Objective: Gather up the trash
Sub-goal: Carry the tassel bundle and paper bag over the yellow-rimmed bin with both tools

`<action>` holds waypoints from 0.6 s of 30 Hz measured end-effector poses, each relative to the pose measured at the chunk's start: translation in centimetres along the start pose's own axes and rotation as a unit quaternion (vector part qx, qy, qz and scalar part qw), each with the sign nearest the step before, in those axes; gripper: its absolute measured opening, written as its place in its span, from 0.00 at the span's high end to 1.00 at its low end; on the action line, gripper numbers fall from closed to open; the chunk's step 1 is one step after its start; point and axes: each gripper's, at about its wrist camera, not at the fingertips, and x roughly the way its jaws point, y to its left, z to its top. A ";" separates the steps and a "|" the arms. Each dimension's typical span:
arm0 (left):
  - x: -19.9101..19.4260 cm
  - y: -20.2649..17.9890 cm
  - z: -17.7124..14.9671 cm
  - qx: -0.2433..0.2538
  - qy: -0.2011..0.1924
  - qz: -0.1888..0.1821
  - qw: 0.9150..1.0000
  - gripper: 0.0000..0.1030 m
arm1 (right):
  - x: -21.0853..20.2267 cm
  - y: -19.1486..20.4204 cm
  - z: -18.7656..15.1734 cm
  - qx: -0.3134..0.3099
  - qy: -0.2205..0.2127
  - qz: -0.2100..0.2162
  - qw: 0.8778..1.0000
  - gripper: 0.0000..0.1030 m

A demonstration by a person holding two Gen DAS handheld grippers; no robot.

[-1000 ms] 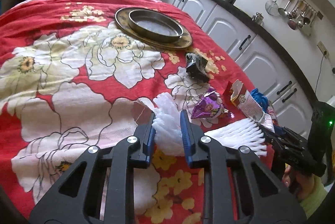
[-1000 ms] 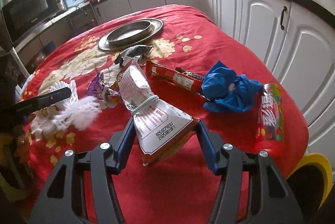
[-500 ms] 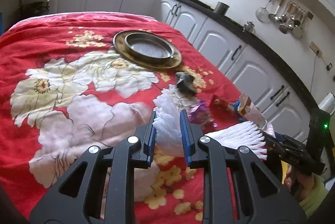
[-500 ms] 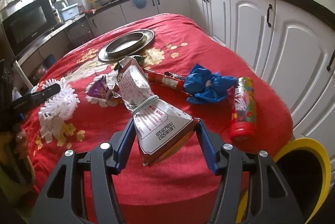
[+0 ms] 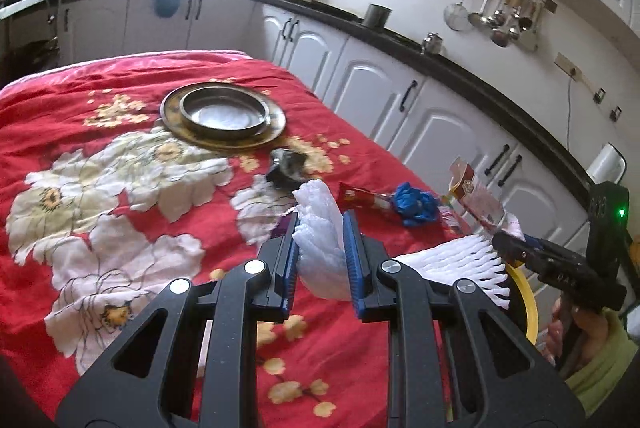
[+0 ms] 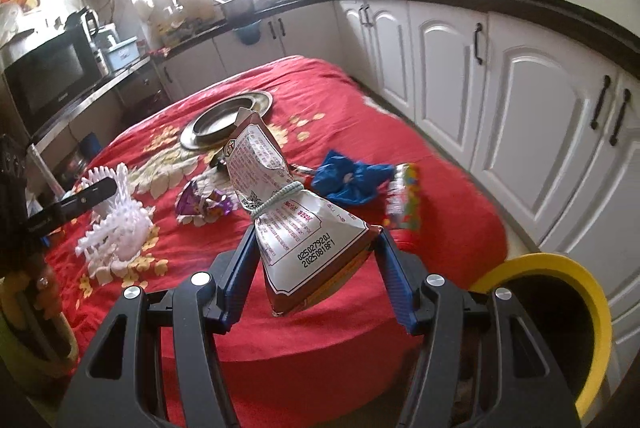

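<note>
My left gripper point(image 5: 320, 224) is shut on a white foam fruit net point(image 5: 320, 248) and holds it above the red flowered tablecloth point(image 5: 120, 212). My right gripper point(image 6: 316, 240) is shut on a silver and brown snack bag point(image 6: 296, 228) tied with a rubber band, held above the table's near edge. On the cloth lie a purple wrapper point(image 6: 200, 206), a blue plastic bag point(image 6: 348, 180), a red wrapper point(image 5: 360, 196), a colourful candy tube point(image 6: 406, 202) and a dark crumpled wrapper point(image 5: 286, 166). A yellow-rimmed bin point(image 6: 560, 308) stands at the lower right.
A metal pan on a round brass tray point(image 5: 224, 116) sits at the far side of the table. White cabinets point(image 6: 520, 108) and a black counter run along the right. A microwave point(image 6: 44, 76) stands at the left.
Both grippers have lifted and pulled back from the table with their loads. The yellow bin has come further into the right wrist view.
</note>
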 end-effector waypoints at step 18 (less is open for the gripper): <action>2.8 -6.9 -0.5 0.076 0.014 -0.044 0.996 0.85 | -5.1 -4.3 -1.8 0.044 -0.038 -0.058 0.997 0.46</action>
